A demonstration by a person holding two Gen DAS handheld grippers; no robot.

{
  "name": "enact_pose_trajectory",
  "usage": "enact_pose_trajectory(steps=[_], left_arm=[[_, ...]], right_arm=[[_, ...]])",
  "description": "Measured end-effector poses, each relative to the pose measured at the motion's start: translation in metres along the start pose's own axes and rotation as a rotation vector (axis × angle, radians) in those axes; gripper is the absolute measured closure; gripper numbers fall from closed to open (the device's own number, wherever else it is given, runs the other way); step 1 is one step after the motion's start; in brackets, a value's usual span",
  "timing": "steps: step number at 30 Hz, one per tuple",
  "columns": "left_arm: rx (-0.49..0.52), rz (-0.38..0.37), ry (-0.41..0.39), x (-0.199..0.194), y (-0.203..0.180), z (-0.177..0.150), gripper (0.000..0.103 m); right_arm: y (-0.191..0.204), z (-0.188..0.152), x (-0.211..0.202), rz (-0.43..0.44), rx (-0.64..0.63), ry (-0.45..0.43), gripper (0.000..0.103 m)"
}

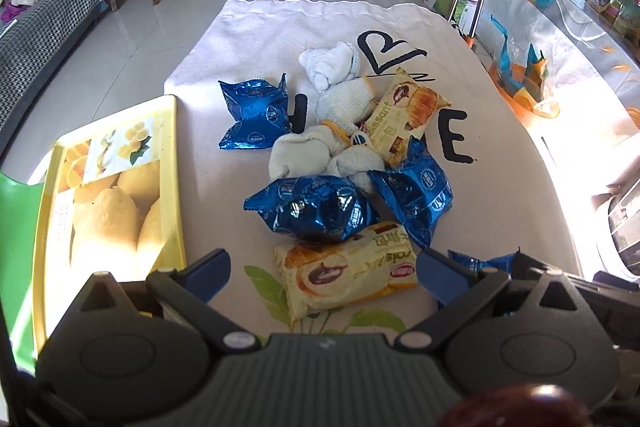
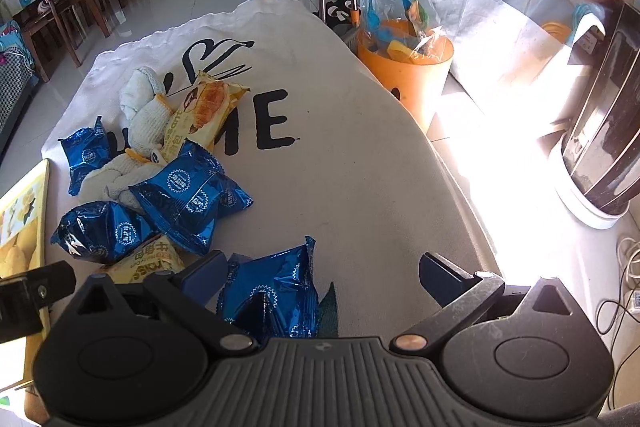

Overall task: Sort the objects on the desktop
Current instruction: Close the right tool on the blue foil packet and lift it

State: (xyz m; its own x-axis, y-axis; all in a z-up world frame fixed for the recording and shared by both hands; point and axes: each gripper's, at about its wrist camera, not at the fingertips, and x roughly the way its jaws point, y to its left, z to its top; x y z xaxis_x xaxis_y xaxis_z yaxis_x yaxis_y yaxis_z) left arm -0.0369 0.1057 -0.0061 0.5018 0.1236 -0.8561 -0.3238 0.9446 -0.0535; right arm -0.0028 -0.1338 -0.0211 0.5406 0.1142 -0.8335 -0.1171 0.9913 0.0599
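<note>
The left gripper (image 1: 323,269) hangs low over the near edge of the bench (image 1: 500,155), pointing forward along the cloth, its jaws spread wide with nothing between the pads. A yellow croissant packet (image 1: 344,273) lies flat on the cloth in the gap between the two blue fingers (image 1: 210,265), touching neither as far as can be seen.

The right gripper (image 2: 323,273) sits just to the right of it at about the same height, also level with the cloth and aimed forward. Its jaws are wide open too; a blue foil packet (image 2: 272,291) lies against the left finger (image 2: 204,277), not clamped.

The rest of the pile is ahead, near the middle of the cloth: three more blue packets (image 1: 316,213), a second croissant packet (image 1: 408,113), and several rolled white socks (image 1: 332,67) tangled among them. A yellow tray (image 1: 48,187) printed with lemons rests at the left edge of the bench, beside the pile and apart from it.
</note>
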Motion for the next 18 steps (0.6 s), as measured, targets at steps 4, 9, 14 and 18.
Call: enact_pose_trajectory(steps=[4,9,14,18], left_arm=[[-0.012,-0.007,-0.007,-0.002,0.013,0.024,0.001],[0.007,-0.014,-0.012,0.008,0.030,0.045,0.001],[-0.062,-0.045,0.009,0.024,0.048,0.035,0.001],[-0.060,-0.064,-0.035,0.019,0.051,0.039,0.001]], right_arm=[[-0.001,-0.002,-0.002,-0.002,0.014,0.017,0.000],[-0.007,-0.006,-0.001,0.017,0.051,0.047,0.000],[-0.017,-0.008,0.005,0.058,0.140,0.102,0.001],[-0.016,-0.008,0.015,0.052,0.163,0.136,0.005]])
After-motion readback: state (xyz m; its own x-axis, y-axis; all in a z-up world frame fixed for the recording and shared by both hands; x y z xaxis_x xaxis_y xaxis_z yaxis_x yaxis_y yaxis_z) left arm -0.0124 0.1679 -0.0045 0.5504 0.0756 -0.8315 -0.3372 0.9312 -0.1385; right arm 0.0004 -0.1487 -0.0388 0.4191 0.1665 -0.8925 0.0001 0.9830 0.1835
